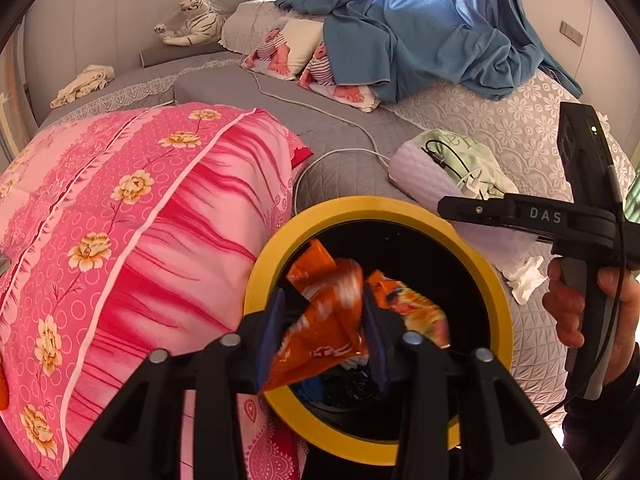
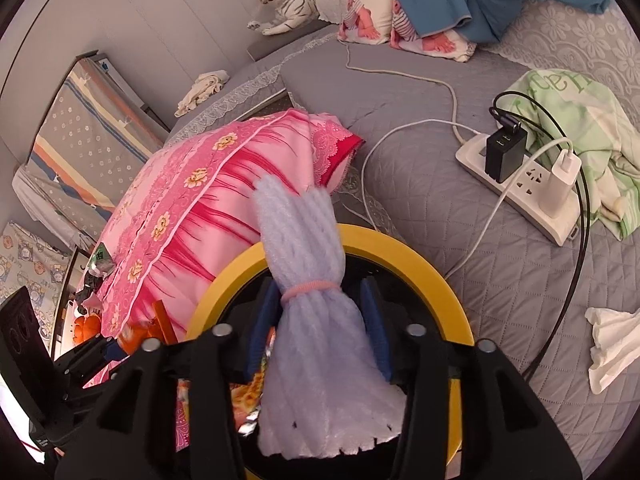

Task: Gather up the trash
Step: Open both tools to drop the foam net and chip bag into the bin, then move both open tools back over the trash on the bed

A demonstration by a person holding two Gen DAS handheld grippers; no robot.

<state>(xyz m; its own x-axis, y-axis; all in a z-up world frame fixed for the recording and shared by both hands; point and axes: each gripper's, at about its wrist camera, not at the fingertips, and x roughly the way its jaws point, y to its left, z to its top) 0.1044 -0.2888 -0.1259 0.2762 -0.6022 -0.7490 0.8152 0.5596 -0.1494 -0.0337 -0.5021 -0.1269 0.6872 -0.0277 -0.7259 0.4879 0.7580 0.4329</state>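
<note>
I am holding both grippers over the yellow-rimmed bin (image 1: 496,292), which is standing against the grey quilted bed (image 1: 344,152). Its inside is black, and a crumpled orange packet with a printed picture (image 1: 420,312) is lying in it already, with something dark and something blue under it that I cannot make out.

My left gripper (image 1: 324,332) is standing partly open with an orange snack wrapper (image 1: 328,320) between its blue pads (image 1: 268,344); the wrapper is hanging over the bin's mouth, and the pads are beside it rather than pressing it. My right gripper (image 2: 320,328) is also partly open. A bundle of pale lilac foam wrap (image 2: 308,320), tied round the middle with a pink band (image 2: 310,289), is lying between its pads (image 2: 376,332) with gaps on both sides, its upper end reaching past the bin's rim at twelve o'clock.

In the right wrist view, a pink flowered quilt (image 2: 192,216) is bulging against the bin at ten o'clock. At two o'clock a white power strip (image 2: 524,188) is lying on the bed with a black charger and a white charger plugged in, their cables trailing towards the bin. A green and white cloth (image 2: 568,112) is lying behind the strip. A crumpled white tissue (image 2: 612,340) is lying on the bed at three o'clock, well clear of the bin.
</note>
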